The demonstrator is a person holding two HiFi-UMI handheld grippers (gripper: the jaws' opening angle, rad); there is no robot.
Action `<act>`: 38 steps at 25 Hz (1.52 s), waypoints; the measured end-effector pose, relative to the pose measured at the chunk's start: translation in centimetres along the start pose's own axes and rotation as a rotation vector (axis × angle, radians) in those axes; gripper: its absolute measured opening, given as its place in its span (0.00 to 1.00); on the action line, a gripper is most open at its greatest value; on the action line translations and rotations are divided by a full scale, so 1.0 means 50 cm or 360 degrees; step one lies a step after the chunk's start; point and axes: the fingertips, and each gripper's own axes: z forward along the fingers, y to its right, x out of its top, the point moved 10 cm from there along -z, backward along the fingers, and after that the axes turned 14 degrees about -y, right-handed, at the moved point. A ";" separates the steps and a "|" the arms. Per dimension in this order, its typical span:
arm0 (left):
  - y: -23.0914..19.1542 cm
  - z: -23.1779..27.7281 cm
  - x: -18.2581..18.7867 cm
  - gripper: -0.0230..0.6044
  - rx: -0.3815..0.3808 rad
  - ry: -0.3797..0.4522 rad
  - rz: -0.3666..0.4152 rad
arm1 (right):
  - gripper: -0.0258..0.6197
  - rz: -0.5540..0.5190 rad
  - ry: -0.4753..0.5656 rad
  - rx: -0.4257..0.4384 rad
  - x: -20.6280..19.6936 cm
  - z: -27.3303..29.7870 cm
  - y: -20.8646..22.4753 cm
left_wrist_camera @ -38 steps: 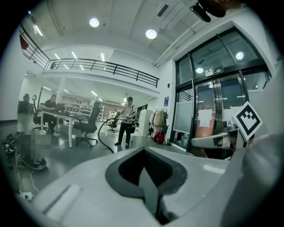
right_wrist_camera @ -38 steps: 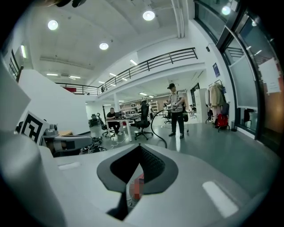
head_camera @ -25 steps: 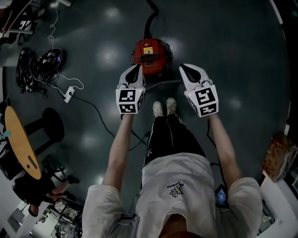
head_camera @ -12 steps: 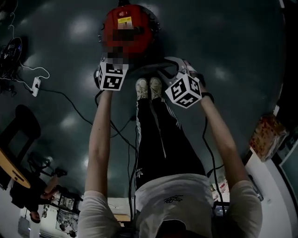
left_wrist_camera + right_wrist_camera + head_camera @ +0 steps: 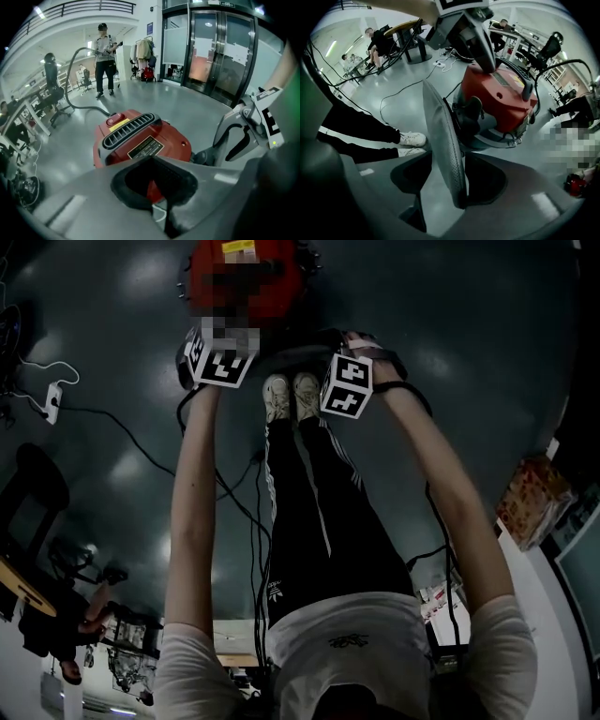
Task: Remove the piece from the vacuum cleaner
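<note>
The vacuum cleaner [image 5: 286, 282], a round shell of glossy red plastic, is sitting on the dark, shiny floor [image 5: 450, 315] at the top edge of the head view, just ahead of the person's white shoes [image 5: 291, 395]. Both bare arms are reaching straight down toward it. The left gripper [image 5: 220, 348] is hanging at its near left rim. The right gripper [image 5: 347, 367] is lying just beside the shoes, its marker cube tipped inward. Compared with half a second ago, the cleaner is sitting higher in the picture and the right cube is turned closer to the shoes.

In the left gripper view, the vacuum cleaner [image 5: 140, 140] is showing a ribbed black grille, a red switch and a black plate. A gray hose [image 5: 75, 70] is arching away behind it. The left gripper [image 5: 152, 159] is pointing at the shell with its jaws meeting at the tips and holding nothing. The right gripper [image 5: 239, 136] is lying low at the cleaner's side.

In the right gripper view, the right gripper [image 5: 443, 161] is clamping a thin, curved gray piece [image 5: 440, 136] with a dotted edge. The piece is standing upright between the dark pads, in front of the vacuum cleaner [image 5: 501, 103]. The left gripper [image 5: 468, 37] is reaching down onto the red top.
</note>
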 end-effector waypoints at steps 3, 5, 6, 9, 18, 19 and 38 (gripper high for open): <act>0.005 0.006 0.012 0.04 -0.0011 -0.0039 0.0032 | 0.34 -0.0023 -0.0023 -0.0060 0.006 0.013 -0.004; 0.003 0.008 0.019 0.04 -0.0010 -0.0060 0.0040 | 0.16 -0.0043 -0.0070 -0.0097 0.013 0.018 -0.006; 0.001 0.008 0.021 0.04 -0.0008 -0.0066 0.0035 | 0.10 -0.0063 -0.0086 -0.0115 0.017 0.020 -0.009; 0.002 0.009 0.019 0.04 0.0001 -0.0045 0.0008 | 0.09 -0.0048 -0.0081 -0.0141 0.013 0.023 -0.019; 0.004 0.011 0.025 0.04 0.0003 -0.0070 0.0023 | 0.09 0.0032 0.0012 -0.0090 -0.012 0.010 -0.068; 0.004 0.010 0.025 0.04 0.0003 -0.0072 0.0027 | 0.09 0.0014 0.0019 -0.0085 -0.015 0.007 -0.081; 0.002 -0.021 -0.008 0.04 0.0038 0.0144 -0.0249 | 0.09 0.0131 0.0037 -0.0025 -0.049 -0.027 -0.158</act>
